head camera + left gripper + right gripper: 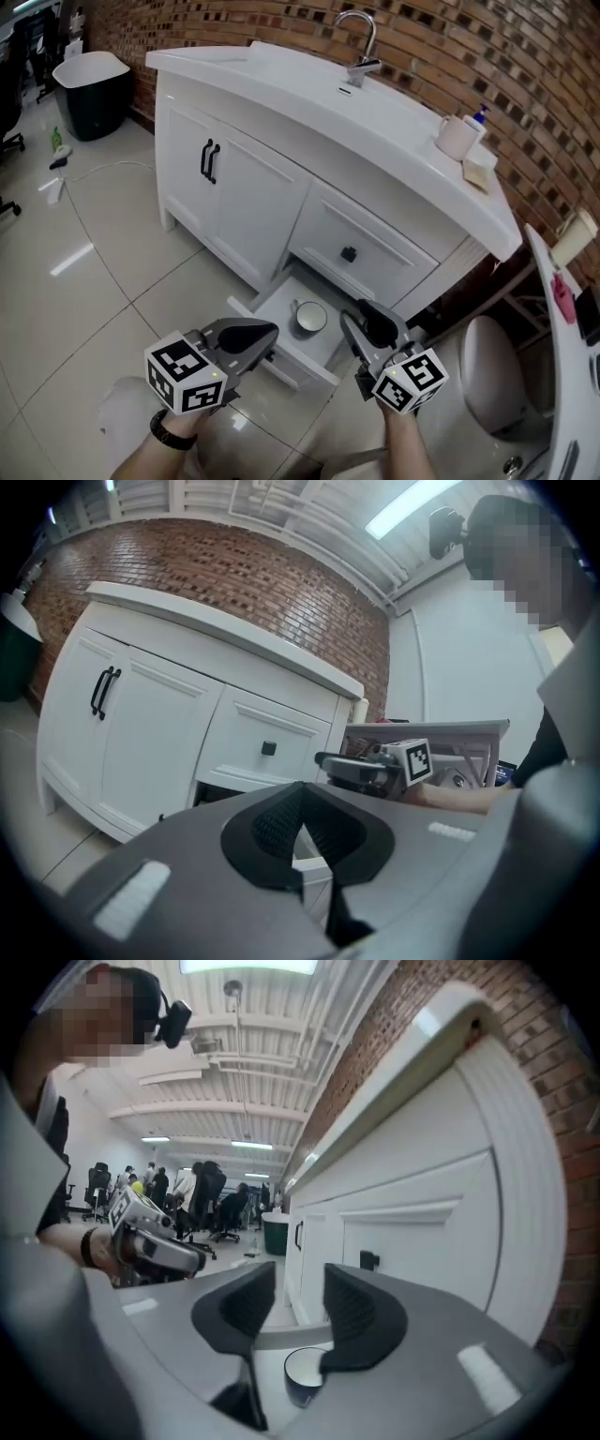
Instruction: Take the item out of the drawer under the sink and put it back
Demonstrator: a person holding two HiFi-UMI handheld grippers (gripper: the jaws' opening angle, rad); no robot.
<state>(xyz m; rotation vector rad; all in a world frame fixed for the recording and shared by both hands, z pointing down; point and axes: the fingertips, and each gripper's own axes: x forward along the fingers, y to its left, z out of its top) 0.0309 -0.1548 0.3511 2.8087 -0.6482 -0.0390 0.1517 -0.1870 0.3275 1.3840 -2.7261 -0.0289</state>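
Note:
The bottom drawer (281, 364) of the white vanity stands pulled out. A dark cup (309, 319) with a white inside sits upright in it. My right gripper (364, 324) hovers just right of the cup, over the drawer's right side. In the right gripper view its jaws (300, 1283) stand apart with nothing between the pads. Below that gap shows the cup (302, 1374), partly hidden by the right jaw, with a drawer wall (281, 1337) behind it. My left gripper (265, 336) hangs over the drawer's front left, shut and empty (300, 794).
Above the open drawer is a shut drawer with a black knob (349, 254), and cabinet doors with black handles (208, 161) lie to the left. A faucet (361, 47), a mug (457, 136) and soap stand on the counter. A toilet (497, 375) is at right, a black bin (92, 94) far left.

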